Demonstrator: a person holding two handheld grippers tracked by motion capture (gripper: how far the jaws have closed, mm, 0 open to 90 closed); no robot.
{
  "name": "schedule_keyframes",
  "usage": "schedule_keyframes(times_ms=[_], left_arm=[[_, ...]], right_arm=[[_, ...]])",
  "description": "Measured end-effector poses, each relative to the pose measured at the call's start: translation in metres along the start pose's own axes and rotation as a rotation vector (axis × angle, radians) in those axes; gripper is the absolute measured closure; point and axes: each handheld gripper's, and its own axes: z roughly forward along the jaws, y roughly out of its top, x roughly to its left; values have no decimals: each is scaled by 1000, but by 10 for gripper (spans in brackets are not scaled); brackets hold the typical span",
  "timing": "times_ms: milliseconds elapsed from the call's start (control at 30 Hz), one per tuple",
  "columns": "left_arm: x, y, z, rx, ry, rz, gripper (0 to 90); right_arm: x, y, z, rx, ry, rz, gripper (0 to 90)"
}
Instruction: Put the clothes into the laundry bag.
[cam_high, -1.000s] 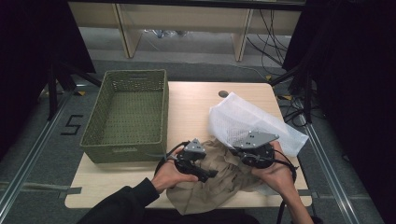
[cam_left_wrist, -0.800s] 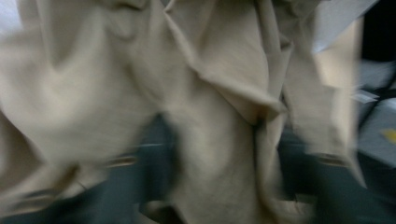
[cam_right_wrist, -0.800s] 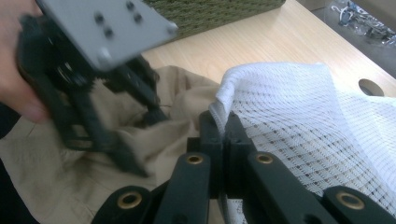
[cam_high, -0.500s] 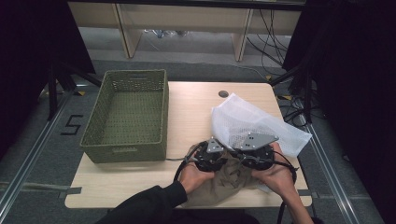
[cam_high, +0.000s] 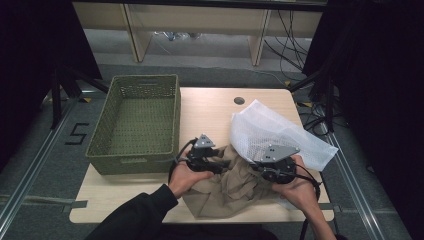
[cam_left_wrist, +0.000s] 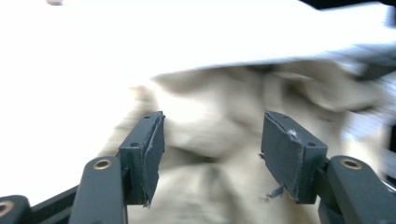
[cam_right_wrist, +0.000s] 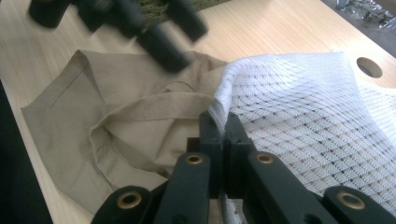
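Packing a beige garment into a white mesh bag, by the look of it, and only partly done. Garment mostly outside, crumpled at lower centre of the high view on the wooden surface, one end tucked under the rim of the bag, which spreads from centre toward the right edge. In the right gripper view, garment at left and bag at right, the bag's hem standing up at centre.

Right tongs pressed together on that hem, holding the mouth up (seen also at lower right of the high view). Left tongs apart, having just been opening, nothing pinched between the pads; blurred beige cloth ahead of them, white mesh across the top of that view. In the high view, left tongs at centre, pointing right toward the mouth.

Left to do, as a judgement: most of the cloth to be fed inside in further pushes, then perhaps bag into the green woven basket at left of the frame, unused so far.

Writing: a dark "5" marked on the floor at far left of the high view. No brand or label readable on bag, garment or basket (a pale tag on the basket front too small to read).
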Motion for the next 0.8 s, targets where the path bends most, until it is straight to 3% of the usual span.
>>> schedule_keyframes(times_ms=[67,133,200,267,300,333,400,467,533,600,667,800], left_arm=[[12,2,9,52,12,20,353],[19,1,24,58,28,-7,321],[23,1,42,68,30,-3,316],[27,1,58,89,3,53,314],[28,0,67,87,-20,27,291],[32,-1,74,86,-53,12,308],[32,-4,81,106,-139,10,571],[24,-5,79,138,-157,44,741],[14,-6,72,129,-191,77,828],[1,-8,61,125,-196,116,837],[-14,-13,52,131,-187,144,835],[-38,-23,45,119,-185,151,829]], right_arm=[[0,0,1,6,0,12,897],[0,0,3,10,3,4,897],[1,0,3,18,4,12,897],[0,0,4,15,8,0,897],[0,-1,4,15,9,2,897],[0,-1,5,15,12,-4,897],[0,-3,7,33,8,5,897],[-1,-5,10,47,9,-4,897],[-2,-8,13,69,-5,8,897],[-4,-12,18,82,-16,-2,897],[-5,-17,23,112,-15,23,897],[-7,-23,30,155,-25,38,898]])
